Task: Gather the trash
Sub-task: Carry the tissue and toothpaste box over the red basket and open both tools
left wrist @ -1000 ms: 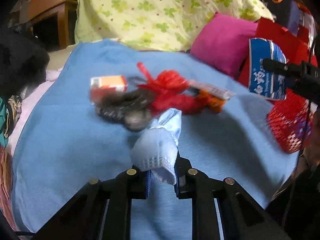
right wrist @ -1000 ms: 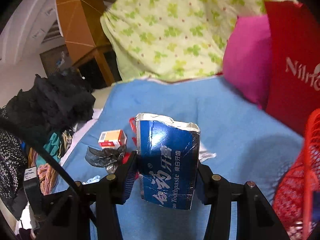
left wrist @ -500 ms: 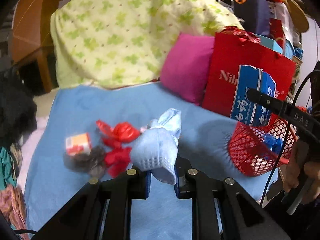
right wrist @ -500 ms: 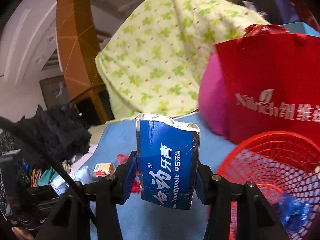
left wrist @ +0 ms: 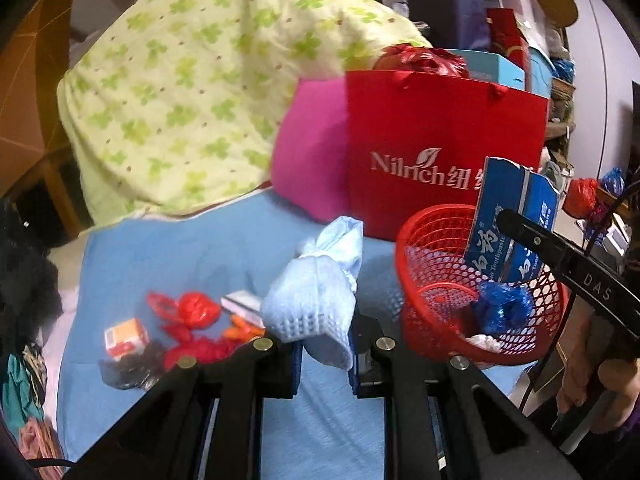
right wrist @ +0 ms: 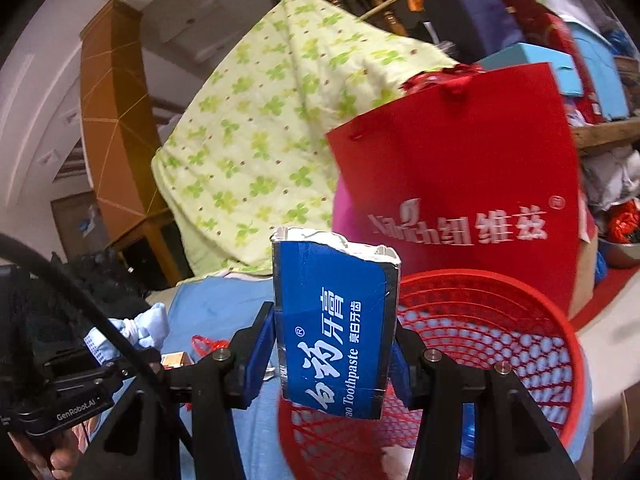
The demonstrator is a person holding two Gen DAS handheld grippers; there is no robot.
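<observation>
**While both grippers are loaded, mind how soft each piece is**

Since you hold the torn blue toothpaste box (right wrist: pixel 336 332) in your right gripper (right wrist: pixel 334 354), with the jaws closed on its two side faces, treat it as light, hollow card: it looks easy to crush and should drop freely once released. It hangs at the near rim of the red mesh basket (right wrist: pixel 516 292), partly over the opening. Your left gripper (left wrist: pixel 322 354) is clamped on the lower edge of a pale blue waffle cloth (left wrist: pixel 316 292), limp and bunched, which will likely drape and snag on the mesh, so let it fall clear of the rim. It sits above the blue bedsheet (left wrist: pixel 192 248), just left of the basket.

On the sheet lie a small orange carton (left wrist: pixel 126 338), red plastic wrappers (left wrist: pixel 192 312) and a dark crumpled bag (left wrist: pixel 128 368), all light; pinch the wrappers at a bunched fold.

Motion blur softens that pile, so you cannot tell what the small items beside the wrappers are. The basket floor is mostly hidden; only a blue foil wad (left wrist: pixel 502 308) and something white show.
</observation>
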